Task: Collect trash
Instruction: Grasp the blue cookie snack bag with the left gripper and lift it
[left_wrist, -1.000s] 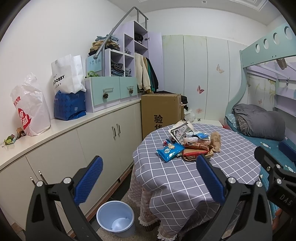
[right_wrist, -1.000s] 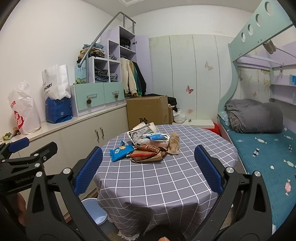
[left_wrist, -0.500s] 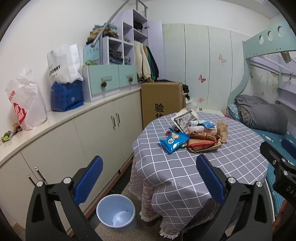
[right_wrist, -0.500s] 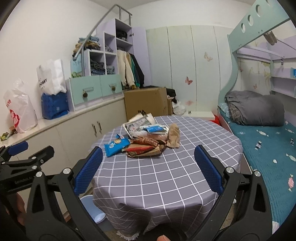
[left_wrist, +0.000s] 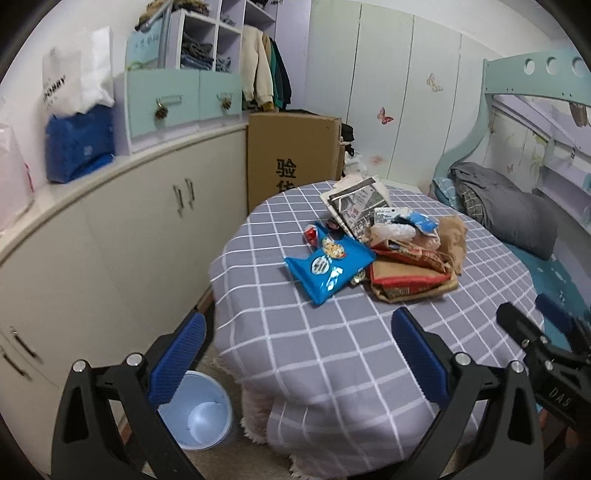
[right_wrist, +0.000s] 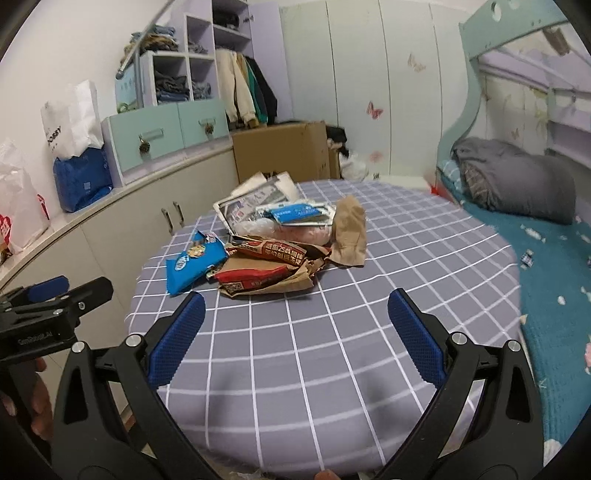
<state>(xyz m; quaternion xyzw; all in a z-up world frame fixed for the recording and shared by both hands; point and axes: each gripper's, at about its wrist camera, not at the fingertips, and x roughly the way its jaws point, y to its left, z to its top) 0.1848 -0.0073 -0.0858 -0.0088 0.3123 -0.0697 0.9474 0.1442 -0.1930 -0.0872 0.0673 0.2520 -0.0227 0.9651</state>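
Note:
A heap of trash lies on the round table with the grey checked cloth: a blue snack bag, red wrappers, a crumpled brown paper bag and newspaper. A light blue bin stands on the floor left of the table. My left gripper hangs open before the table's near edge, nothing between its blue pads. My right gripper is open over the near cloth, short of the heap.
Cream cabinets run along the left wall, carrying bags and a mint drawer unit. A cardboard box stands behind the table. A bunk bed with a grey blanket borders the table's right side.
Both grippers have moved forward and tilted down towards the table, so the trash heap looms larger. Their jaws stay open.

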